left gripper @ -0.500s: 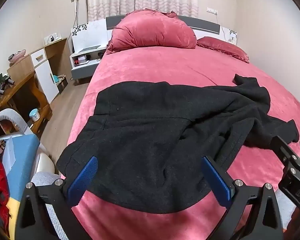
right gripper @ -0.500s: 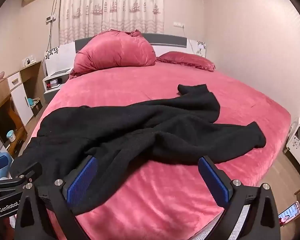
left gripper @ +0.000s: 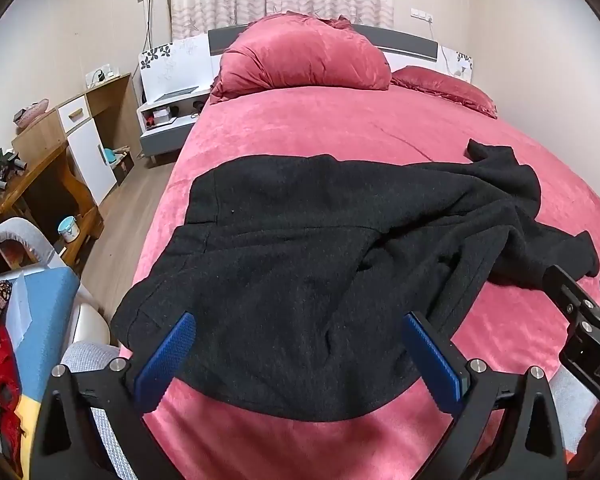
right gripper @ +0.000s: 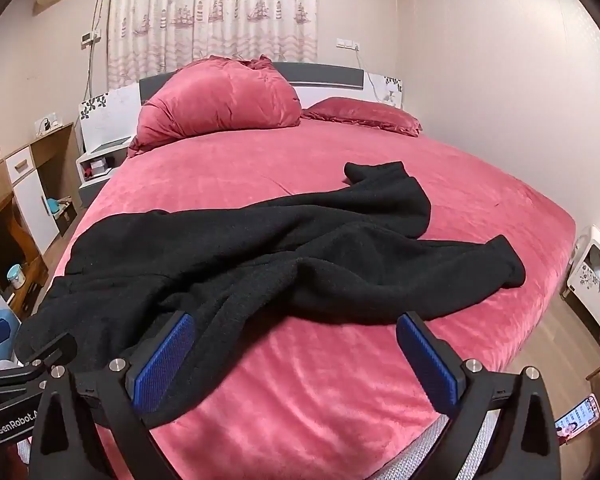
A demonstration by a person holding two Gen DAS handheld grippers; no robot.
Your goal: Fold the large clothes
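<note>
Coat (left gripper: 300,272), black, lies spread and unfolded on the bed (left gripper: 360,128). Left wrist view: left claw (left gripper: 300,360), jaws wide and empty, has edged nearer the near hem; no fold begun. Right wrist view: right claw (right gripper: 296,360), likewise wide and empty, hovers over rumpled sleeves; collar indistinct.

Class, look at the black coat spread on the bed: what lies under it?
The black coat lies on the pink bedspread, which shows all around it. Anything else beneath stays hidden by the cloth.
</note>
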